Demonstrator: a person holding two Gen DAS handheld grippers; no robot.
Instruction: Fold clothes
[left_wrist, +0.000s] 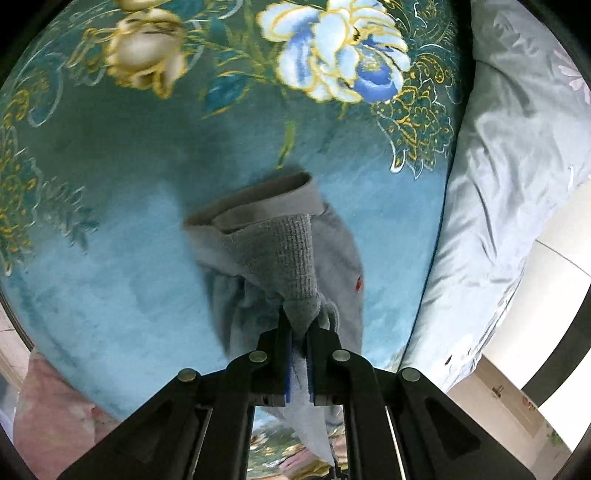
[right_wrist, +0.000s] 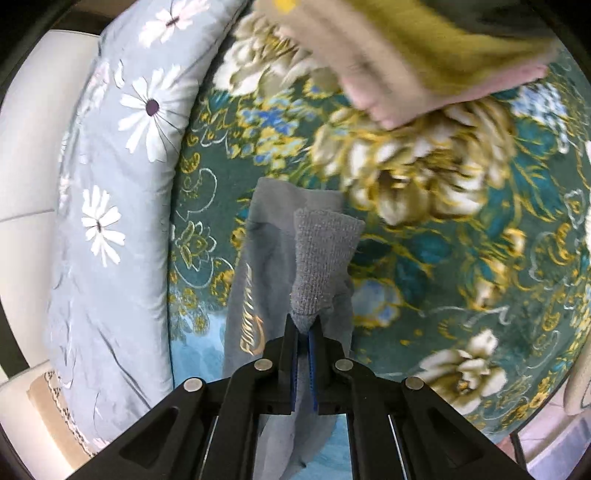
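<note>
The left gripper (left_wrist: 300, 325) is closed, its jaws pinching a bunched edge of the grey garment (left_wrist: 280, 251). The ribbed band (left_wrist: 291, 254) of the garment stands directly ahead of the fingertips, and the remaining fabric hangs above the floral blanket (left_wrist: 129, 184), which serves as the reference surface. A pale blue pillow (left_wrist: 509, 177) lies along the right edge of the blanket in the left wrist view.

The right gripper (right_wrist: 304, 332) is likewise closed, clamping another ribbed section (right_wrist: 325, 258) of the same grey garment (right_wrist: 266, 251). Gold lettering (right_wrist: 250, 325) runs along the garment on the left side of the jaws. The fabric hangs over the floral blanket (right_wrist: 461, 258). A daisy-print pillow (right_wrist: 122, 184) borders the blanket on its left in this view. A folded stack of clothes (right_wrist: 406, 55), blurred, rests on the far part of the blanket.
</note>
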